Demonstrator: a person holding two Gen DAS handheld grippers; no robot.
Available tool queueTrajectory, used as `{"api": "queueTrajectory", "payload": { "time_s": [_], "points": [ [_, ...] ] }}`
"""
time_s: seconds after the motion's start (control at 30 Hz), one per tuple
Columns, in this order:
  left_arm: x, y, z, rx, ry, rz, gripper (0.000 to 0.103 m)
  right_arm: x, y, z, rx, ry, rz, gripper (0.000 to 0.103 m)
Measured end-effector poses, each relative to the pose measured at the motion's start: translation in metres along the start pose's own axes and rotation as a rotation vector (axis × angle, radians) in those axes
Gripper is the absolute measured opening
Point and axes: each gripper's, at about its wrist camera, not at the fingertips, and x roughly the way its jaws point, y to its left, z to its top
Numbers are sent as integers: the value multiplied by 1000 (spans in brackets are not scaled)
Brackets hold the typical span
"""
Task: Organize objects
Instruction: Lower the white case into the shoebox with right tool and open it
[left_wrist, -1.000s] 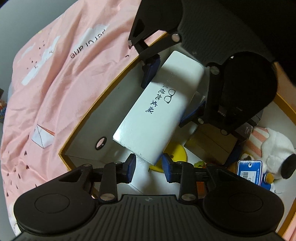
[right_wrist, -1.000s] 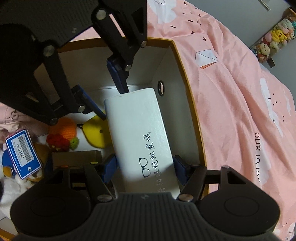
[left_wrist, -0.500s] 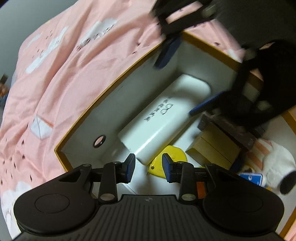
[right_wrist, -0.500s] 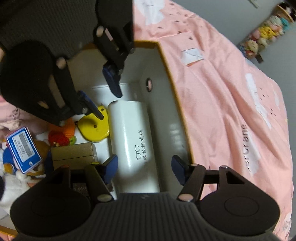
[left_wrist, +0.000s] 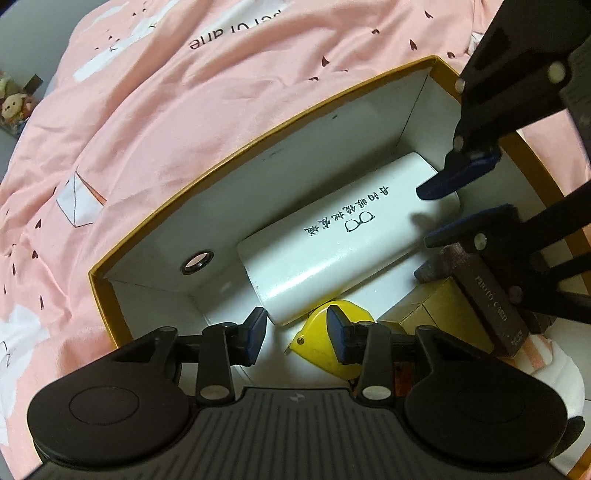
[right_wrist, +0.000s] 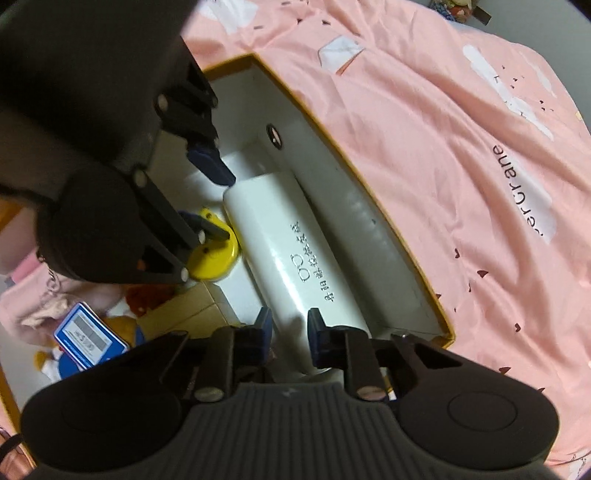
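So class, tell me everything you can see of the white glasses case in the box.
The white glasses case is a long, rounded, glossy box, seemingly hard plastic or leatherette, closed. Black characters and a small spectacles drawing run along its top. It lies flat inside the gold-rimmed box, lengthwise close beside one white inner wall, one end near a corner. A yellow toy sits against its other end. Neither gripper holds it.
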Motion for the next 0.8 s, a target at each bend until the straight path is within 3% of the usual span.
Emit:
{"api": "queueTrajectory", "payload": {
  "time_s": [0.17, 0.23, 0.33, 0.57, 0.67, 0.7, 0.73, 0.8],
  "points": [
    [-1, 5, 0, -28, -8, -12, 37, 9, -1, 4, 35, 5, 54, 19],
    [0, 8, 1, -37, -5, -8, 28, 10, -2, 6, 73, 0, 99, 18],
    [0, 9, -1, -31, -11, 11, 24, 12, 1, 6, 102, -3, 148, 16],
    [-9, 0, -14, 51, -52, -12, 26, 29, -5, 4, 156, 44, 135, 9],
    [-10, -8, -22, 106, -56, -58, 26, 35, -4, 3, 151, 54, 109, 10],
    [-9, -10, -23, 113, -56, -50, 26, 35, -2, 3, 143, 49, 74, 10],
    [-8, -12, -24, 117, -57, -28, 26, 36, 0, 4, 128, 47, 26, 0],
    [-7, -11, -25, 109, -70, 6, 26, 35, 0, 5, 127, 56, 7, 0]
  ]
}}
